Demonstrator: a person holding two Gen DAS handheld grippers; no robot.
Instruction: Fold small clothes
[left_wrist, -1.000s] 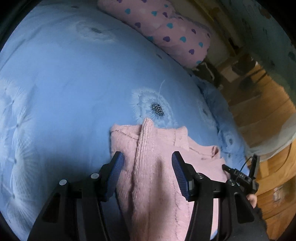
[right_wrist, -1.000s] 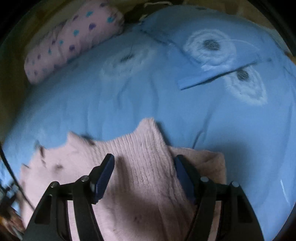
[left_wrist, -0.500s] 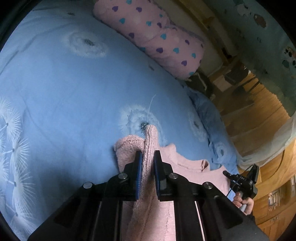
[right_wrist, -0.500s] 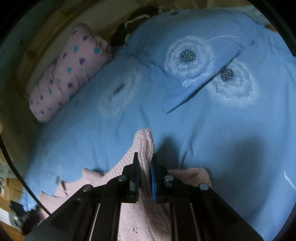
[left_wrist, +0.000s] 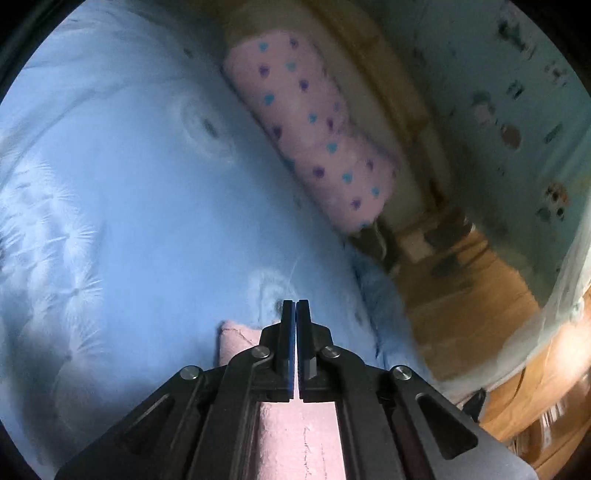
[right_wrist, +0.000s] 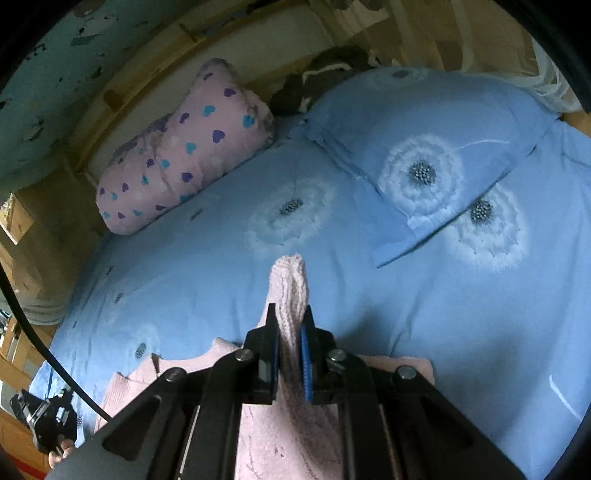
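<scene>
Closest to the lens in the right wrist view, the right gripper (right_wrist: 289, 325) has its black jaws pressed onto a raised fold of the pink knitted sweater (right_wrist: 288, 435), and a rounded tongue of the knit sticks out past the blue-lined fingertips (right_wrist: 305, 332). The rest of the sweater lies spread on the light blue quilted bedspread with white dandelion prints (right_wrist: 207, 266), under and to both sides of that gripper.

In the left wrist view, the left gripper (left_wrist: 296, 308) has its jaws closed flat against each other, with only a thin line between them. Pink sweater (left_wrist: 295, 439) fabric shows beneath the gripper body, and a corner of it sits on the bedspread (left_wrist: 147, 229) just left of the jaws; whether any knit is pinched between the tips cannot be told. This view is blurred.

At the lower left edge of the right wrist view, beside the sweater's far side, the left gripper (right_wrist: 44, 417) body and a bit of a hand appear, with a black cable (right_wrist: 33, 336) curving up from it.

Farther from the sweater, a blue pillow with the same dandelion print (right_wrist: 424, 147) rests on the bedspread. Beyond it, a pink bolster cushion dotted with blue and purple hearts (right_wrist: 177, 155) lies along the bed's edge against a wooden bed frame (right_wrist: 122, 85), and behind that stands a pale green wall (right_wrist: 40, 74).
</scene>
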